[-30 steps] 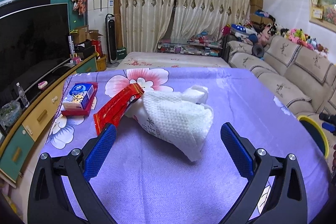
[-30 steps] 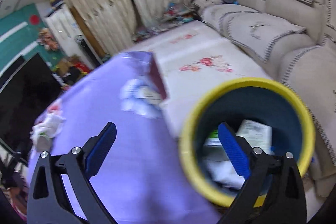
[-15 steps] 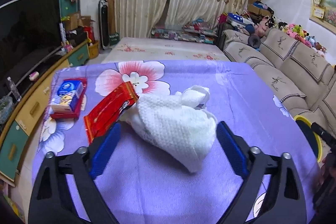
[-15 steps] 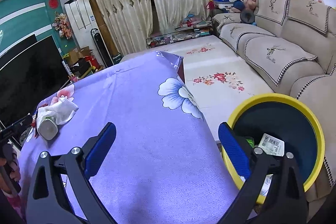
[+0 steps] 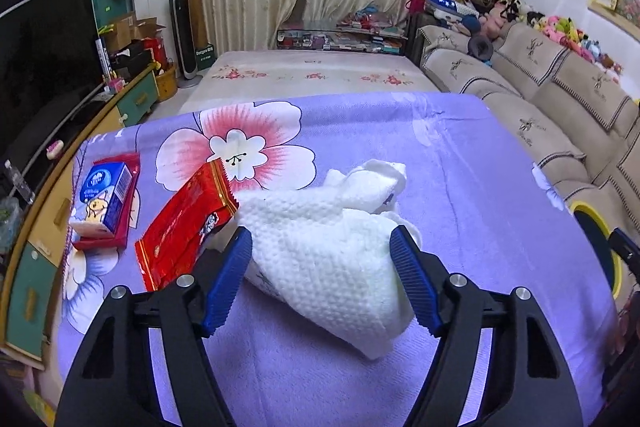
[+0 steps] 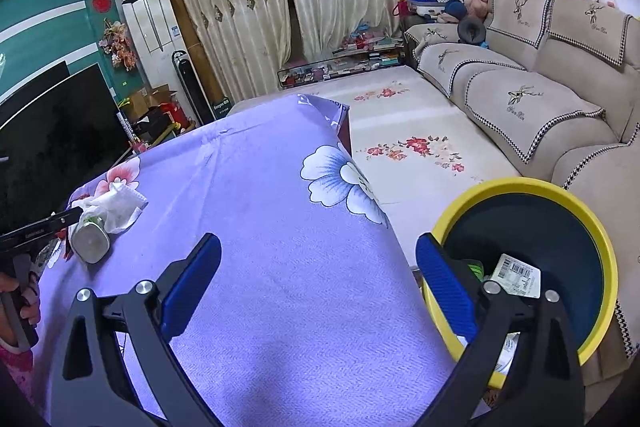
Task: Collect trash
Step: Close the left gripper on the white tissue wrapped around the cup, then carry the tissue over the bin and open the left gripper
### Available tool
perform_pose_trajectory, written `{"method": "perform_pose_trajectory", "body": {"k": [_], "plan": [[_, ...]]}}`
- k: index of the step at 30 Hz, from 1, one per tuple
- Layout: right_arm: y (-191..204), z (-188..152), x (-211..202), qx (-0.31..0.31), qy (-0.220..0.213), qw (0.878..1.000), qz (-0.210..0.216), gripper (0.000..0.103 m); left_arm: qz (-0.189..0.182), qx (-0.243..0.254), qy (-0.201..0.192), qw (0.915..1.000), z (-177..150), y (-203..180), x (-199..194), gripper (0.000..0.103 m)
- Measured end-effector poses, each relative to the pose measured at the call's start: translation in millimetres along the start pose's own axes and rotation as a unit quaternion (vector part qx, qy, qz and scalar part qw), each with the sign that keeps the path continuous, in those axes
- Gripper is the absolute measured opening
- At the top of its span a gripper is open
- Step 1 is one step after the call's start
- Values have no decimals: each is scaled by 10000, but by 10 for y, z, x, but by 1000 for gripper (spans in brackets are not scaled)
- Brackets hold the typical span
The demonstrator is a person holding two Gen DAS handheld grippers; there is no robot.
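White tissue wad (image 5: 324, 255) between closing left jaws.

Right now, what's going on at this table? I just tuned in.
A person is clearing trash off a table covered with a purple floral cloth, with a gripper in each hand. The left gripper is closing around a white wipe-covered bottle lying on its side; its fingers flank it but do not clearly press it yet. A red wrapper and a blue tissue pack lie beside it. The right gripper hangs open and empty by the yellow-rimmed bin, which already holds trash.
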State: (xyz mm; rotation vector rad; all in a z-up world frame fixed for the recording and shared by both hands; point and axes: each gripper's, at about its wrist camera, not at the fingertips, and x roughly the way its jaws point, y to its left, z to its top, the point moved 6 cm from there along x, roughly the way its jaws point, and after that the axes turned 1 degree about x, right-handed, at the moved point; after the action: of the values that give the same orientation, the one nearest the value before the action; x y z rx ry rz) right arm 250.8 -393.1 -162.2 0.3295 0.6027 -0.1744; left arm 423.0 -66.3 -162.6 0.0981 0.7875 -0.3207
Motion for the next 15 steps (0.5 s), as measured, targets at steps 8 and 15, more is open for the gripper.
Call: {"method": "perform_pose_trajectory", "body": {"k": [8, 15], "plan": [[-22, -16, 5, 49, 53, 10000, 55, 93, 354, 408, -37, 9985, 80, -91, 37, 33], [-40, -19, -10, 124, 37, 9999, 103, 93, 391, 512, -39, 9979, 188, -156, -30, 8]]}}
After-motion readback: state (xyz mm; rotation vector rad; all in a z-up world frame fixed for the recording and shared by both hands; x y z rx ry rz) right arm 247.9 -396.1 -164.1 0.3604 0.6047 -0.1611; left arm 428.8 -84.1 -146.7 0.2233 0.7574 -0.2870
